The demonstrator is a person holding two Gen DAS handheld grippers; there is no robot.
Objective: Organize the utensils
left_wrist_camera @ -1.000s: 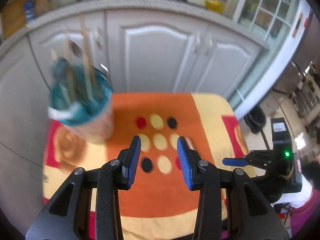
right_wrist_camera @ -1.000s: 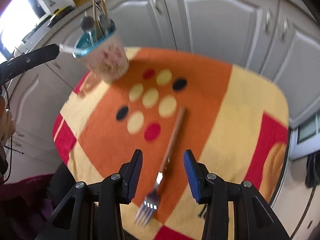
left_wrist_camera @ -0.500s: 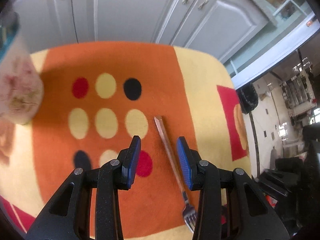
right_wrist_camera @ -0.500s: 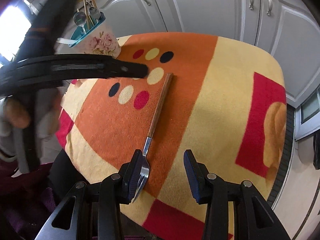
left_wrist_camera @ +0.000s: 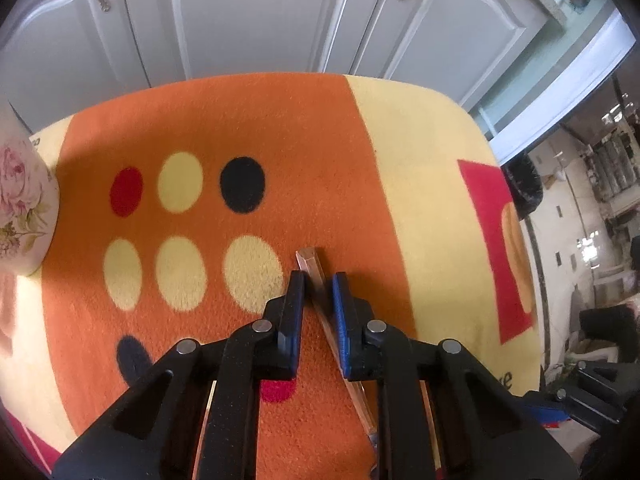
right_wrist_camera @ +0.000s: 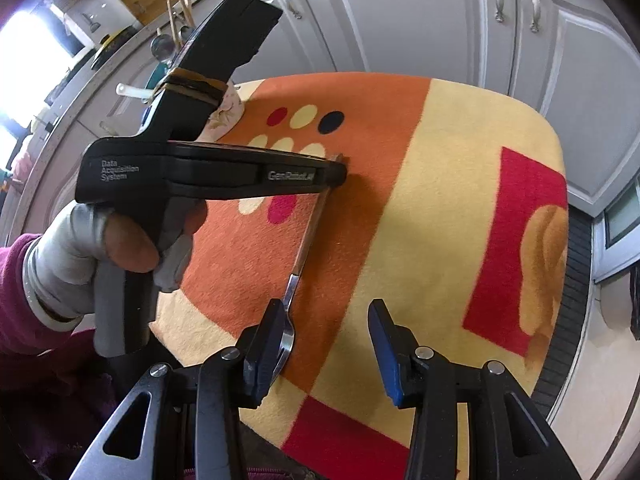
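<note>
While closing around the wooden end of the fork [left_wrist_camera: 310,260], left gripper [left_wrist_camera: 318,280] low over the orange, yellow and red cloth [left_wrist_camera: 280,120], pointing steeply down at it. Handle tip just past the fingertips, slightly above centre of the left wrist frame, the rest of the shaft slanting down and right beneath the blue pad on the right. Handle between the pads, against the dark finger on the left, with a thin sliver of gap still on the blue side; not yet a full pinch.

Seen from the right wrist view as a long black clamp, left gripper [right_wrist_camera: 340,168] reaching in from the left of the frame, held by a grey-gloved hand [right_wrist_camera: 80,256] with a magenta sleeve. Fork [right_wrist_camera: 310,236] flat on the cloth, running from that clamp's tip near centre frame down to its metal head at lower centre.

Right gripper [right_wrist_camera: 326,308] at the bottom of its own frame, jaws spread moderately, only cloth between them. Metal head of the fork just beside, and partly behind, the finger on the left of that frame.

Floral cup [left_wrist_camera: 20,200] at the left edge of the left wrist frame, upright on the cloth, well apart from the fork. White cabinet doors [left_wrist_camera: 260,12] across the top of both views.
</note>
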